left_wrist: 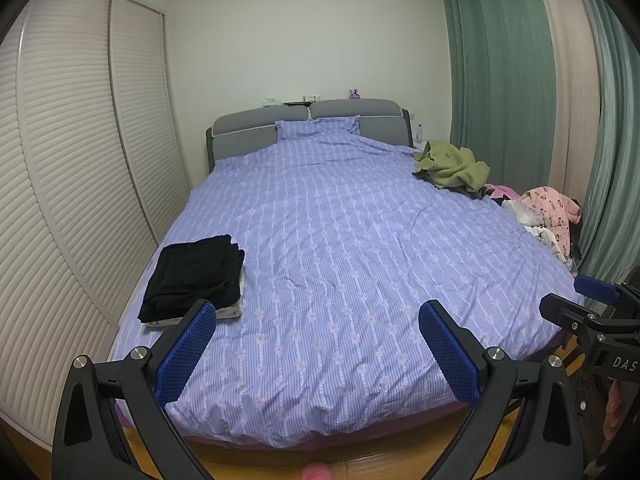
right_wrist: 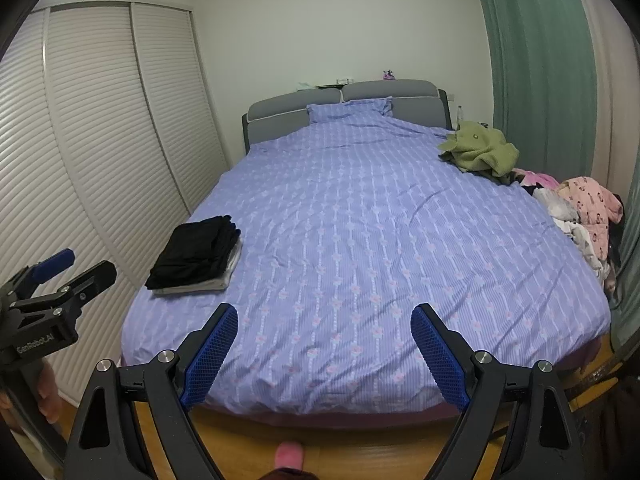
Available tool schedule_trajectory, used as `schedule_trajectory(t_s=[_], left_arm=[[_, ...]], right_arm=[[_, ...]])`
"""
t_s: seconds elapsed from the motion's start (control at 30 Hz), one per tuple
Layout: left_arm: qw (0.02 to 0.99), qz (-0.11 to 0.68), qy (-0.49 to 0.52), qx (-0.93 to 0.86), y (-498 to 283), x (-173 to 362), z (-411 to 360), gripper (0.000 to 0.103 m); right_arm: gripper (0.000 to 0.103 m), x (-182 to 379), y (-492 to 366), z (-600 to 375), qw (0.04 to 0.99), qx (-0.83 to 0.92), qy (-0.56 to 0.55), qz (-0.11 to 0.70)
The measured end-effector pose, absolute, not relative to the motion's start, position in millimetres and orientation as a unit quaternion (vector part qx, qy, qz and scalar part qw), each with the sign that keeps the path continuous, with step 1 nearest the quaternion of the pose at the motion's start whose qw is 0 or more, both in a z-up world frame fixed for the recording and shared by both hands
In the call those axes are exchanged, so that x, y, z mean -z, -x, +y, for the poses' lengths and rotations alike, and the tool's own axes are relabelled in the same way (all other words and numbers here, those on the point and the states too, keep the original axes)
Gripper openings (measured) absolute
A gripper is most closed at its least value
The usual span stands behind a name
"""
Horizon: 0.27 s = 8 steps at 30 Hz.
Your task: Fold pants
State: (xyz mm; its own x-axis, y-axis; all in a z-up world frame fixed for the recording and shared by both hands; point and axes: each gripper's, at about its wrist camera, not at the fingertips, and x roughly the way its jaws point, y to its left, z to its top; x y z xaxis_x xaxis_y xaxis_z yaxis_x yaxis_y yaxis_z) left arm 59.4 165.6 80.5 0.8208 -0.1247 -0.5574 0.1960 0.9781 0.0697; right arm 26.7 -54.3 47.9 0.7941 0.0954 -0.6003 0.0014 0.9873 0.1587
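A stack of folded clothes, black pants point(left_wrist: 196, 272) on top of a light grey piece, lies on the bed's near left part; it also shows in the right wrist view point(right_wrist: 198, 254). A heap of unfolded clothes point(left_wrist: 548, 212) lies at the bed's right edge, also in the right wrist view point(right_wrist: 580, 212). My left gripper point(left_wrist: 318, 320) is open and empty above the foot of the bed. My right gripper point(right_wrist: 324, 322) is open and empty beside it; it shows at the right edge of the left wrist view point(left_wrist: 580, 300).
A bed with a purple striped cover point(left_wrist: 340, 240) fills the room. A green garment point(left_wrist: 452, 164) lies at its far right. White louvred wardrobe doors point(left_wrist: 80, 160) stand left. Green curtains point(left_wrist: 500, 60) hang right. Wooden floor point(right_wrist: 360, 452) lies below the foot.
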Motion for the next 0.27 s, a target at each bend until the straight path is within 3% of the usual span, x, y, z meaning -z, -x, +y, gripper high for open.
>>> schedule_trajectory(t_s=[0.27], left_arm=[[0.951, 0.289, -0.064, 0.089, -64.4, -79.6, 165.6, 0.103]], right_arm=[[0.09, -48.5, -27.4, -54.4, 0.943, -0.023, -0.077, 0.323]])
